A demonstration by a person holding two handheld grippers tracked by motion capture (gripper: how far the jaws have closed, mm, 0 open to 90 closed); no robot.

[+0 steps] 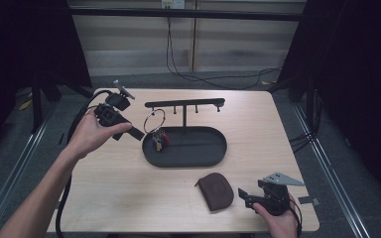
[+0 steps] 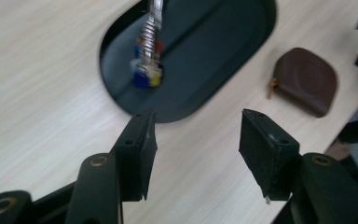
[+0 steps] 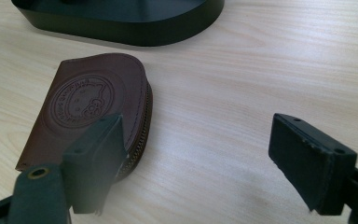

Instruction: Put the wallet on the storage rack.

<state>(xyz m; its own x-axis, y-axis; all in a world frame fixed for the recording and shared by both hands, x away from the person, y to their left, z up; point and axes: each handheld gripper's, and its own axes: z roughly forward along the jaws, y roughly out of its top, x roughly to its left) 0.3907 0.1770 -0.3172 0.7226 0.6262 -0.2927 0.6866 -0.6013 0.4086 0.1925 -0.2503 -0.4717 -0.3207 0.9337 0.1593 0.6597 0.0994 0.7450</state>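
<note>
From the high view, your left gripper (image 1: 138, 133) sits just left of the keys (image 1: 159, 140), which hang by a wire ring (image 1: 155, 121) from a peg of the black rack (image 1: 184, 104), their lower end down in the tray (image 1: 213, 148). The jaws stand apart with nothing between them. Your right gripper (image 1: 244, 197) rests near the table's front edge, just right of the brown pouch (image 1: 217, 191), also released and empty.

In the left gripper view, the keys (image 2: 146, 70) dangle ahead of the pads (image 2: 140, 154), with bright caps bunched at the bottom and the metal ring above. Judge them light but loose: the bunch will swing and rattle, and thin wire is hard and slick, so it could slip out of a weak pinch. Take hold of the bunched capped part, where there is bulk to squeeze, or close squarely across the ring if you want it off the peg.

In the right gripper view, the pouch (image 3: 88, 107) lies flat by the near-side pad (image 3: 95, 158), untouched. It looks like soft leather, light and pliable, with a zip along its curved edge; pinch it at that thicker edge.
</note>
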